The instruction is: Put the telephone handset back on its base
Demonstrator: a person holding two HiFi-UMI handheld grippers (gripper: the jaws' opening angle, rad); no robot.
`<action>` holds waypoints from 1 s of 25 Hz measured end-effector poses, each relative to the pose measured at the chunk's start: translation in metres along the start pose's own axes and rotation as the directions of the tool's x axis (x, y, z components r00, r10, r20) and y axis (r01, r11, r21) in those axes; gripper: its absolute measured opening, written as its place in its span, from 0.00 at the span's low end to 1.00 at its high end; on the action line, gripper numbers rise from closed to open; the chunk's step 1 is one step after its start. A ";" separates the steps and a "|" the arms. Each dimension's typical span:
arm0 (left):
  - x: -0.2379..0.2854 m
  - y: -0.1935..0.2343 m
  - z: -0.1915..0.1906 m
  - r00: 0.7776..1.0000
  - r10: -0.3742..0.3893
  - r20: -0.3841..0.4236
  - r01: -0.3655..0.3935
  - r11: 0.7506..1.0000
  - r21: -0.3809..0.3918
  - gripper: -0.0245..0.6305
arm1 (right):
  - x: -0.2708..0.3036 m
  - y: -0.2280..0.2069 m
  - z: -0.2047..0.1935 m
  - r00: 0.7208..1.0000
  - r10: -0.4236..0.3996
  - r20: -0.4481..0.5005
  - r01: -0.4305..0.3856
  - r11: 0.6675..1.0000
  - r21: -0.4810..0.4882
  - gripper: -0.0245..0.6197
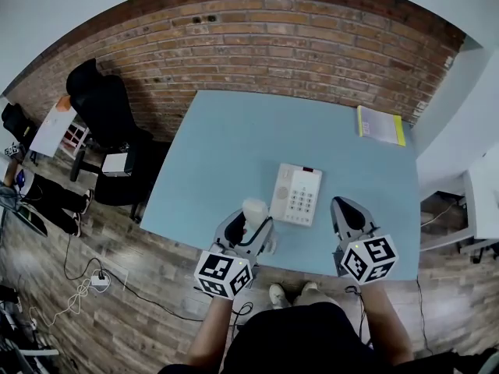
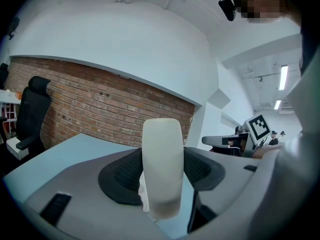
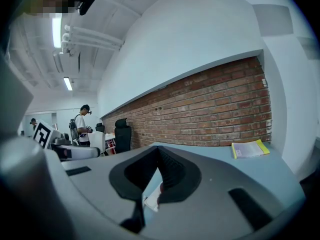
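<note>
Wood floor [image 1: 93, 240] lies below the near edge of the blue table [image 1: 234, 146], and a white power strip [image 1: 99, 280] with wires sits down there on the left. Both grippers are over that near edge, well apart from each other. The left gripper [image 1: 251, 223] has its jaws squeezed on the white handset [image 1: 254, 211], one jaw on each side. The handset stands almost straight up between them, up off the table top. The right gripper [image 1: 348, 209] has its jaws closed together at the tips, and nothing is held in them. Between the two grippers, a little farther in, the phone base [image 1: 297, 194] lies flat with its buttons facing up. The handset is just beside the base's left side, not on it. Past the base the table top is wide and bare all the way across. A yellow book [image 1: 380, 125] lies at the far right corner, well away from the phone. A black office chair [image 1: 105, 107] stands off the table's left side. A red brick wall [image 1: 257, 37] runs along behind the far edge.
</note>
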State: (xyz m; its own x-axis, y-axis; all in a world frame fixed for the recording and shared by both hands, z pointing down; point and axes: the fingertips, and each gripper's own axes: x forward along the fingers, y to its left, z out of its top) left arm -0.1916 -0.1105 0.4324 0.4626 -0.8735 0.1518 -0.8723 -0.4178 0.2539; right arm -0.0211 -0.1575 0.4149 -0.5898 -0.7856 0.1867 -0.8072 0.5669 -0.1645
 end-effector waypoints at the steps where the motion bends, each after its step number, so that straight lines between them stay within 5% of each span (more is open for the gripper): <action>1: 0.001 -0.001 0.000 1.000 -0.002 -0.003 0.002 1.000 0.002 0.42 | -0.001 -0.001 0.000 1.000 -0.002 -0.001 0.002 1.000 -0.001 0.06; 25: 0.058 0.011 -0.031 0.992 0.065 -0.103 -0.062 0.998 0.031 0.42 | 0.026 -0.052 -0.003 0.999 0.027 -0.020 -0.026 0.999 0.024 0.06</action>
State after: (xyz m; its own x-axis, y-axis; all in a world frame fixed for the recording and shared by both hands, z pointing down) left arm -0.1699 -0.1579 0.4737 0.4185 -0.8684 0.2660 -0.9040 -0.3700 0.2142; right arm 0.0051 -0.2068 0.4312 -0.6117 -0.7650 0.2015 -0.7905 0.5813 -0.1926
